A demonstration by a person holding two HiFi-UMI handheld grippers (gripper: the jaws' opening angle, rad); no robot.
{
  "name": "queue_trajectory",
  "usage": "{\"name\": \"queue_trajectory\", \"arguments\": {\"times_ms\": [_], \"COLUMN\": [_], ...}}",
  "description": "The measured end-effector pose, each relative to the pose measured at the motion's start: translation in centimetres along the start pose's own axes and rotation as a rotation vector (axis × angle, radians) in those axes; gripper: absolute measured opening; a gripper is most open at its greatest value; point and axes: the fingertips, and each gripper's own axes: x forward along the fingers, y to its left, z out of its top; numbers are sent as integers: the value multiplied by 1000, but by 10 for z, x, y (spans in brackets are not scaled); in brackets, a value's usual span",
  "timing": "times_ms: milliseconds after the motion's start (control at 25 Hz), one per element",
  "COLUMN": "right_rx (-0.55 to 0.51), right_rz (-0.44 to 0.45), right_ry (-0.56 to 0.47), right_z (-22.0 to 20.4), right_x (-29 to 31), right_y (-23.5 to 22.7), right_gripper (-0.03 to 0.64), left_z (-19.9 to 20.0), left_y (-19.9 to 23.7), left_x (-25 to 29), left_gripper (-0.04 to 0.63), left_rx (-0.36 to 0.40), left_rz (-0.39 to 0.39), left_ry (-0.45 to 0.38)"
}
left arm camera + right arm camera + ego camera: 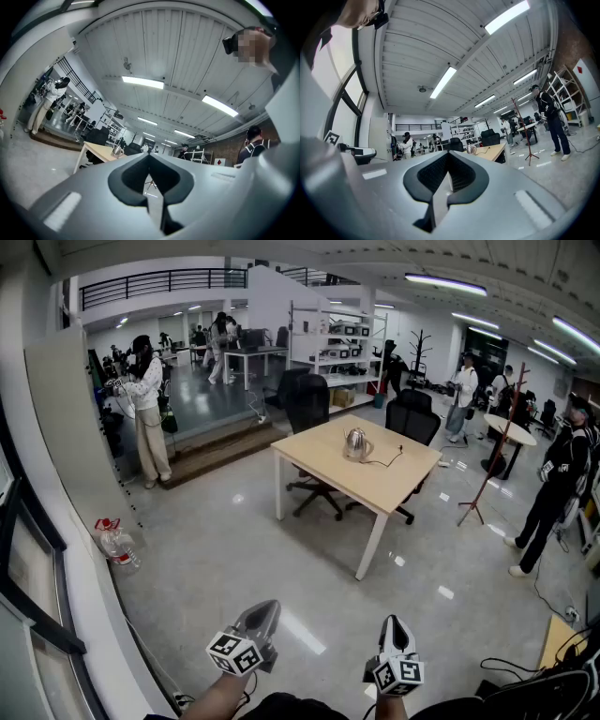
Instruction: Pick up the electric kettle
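Electric kettle (355,443) upright near the middle of the tabletop (319,468), cord (386,458) trailing beside it on the tabletop — contents not visible. Left hand-held gripper (265,608) and right hand-held gripper (395,622) clenched, grasping nothing — both well apart from the tabletop.

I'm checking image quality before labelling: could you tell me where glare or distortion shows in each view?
Head view: glare patches on the glossy floor; kettle small but sharp. Left gripper view: heavy fisheye, black corners. Right gripper view: same fisheye, ceiling light blown out.
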Motion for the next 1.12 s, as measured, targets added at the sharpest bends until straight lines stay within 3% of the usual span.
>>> {"name": "queue_trajectory", "arguments": {"times_ms": [560, 1120], "right_rx": [26, 60], "right_rz": [13, -39], "right_ry": [-27, -35], "right_z": [-11, -7], "right_x": [7, -11], "right_y": [-8, -48], "right_gripper": [0, 2], "left_z": [-7, -31], "left_y": [0, -25], "left_x": [7, 35], "left_gripper": [-2, -2], "left_rx": [-13, -18], "left_rz": [2, -3], "left_ry": [10, 28]}}
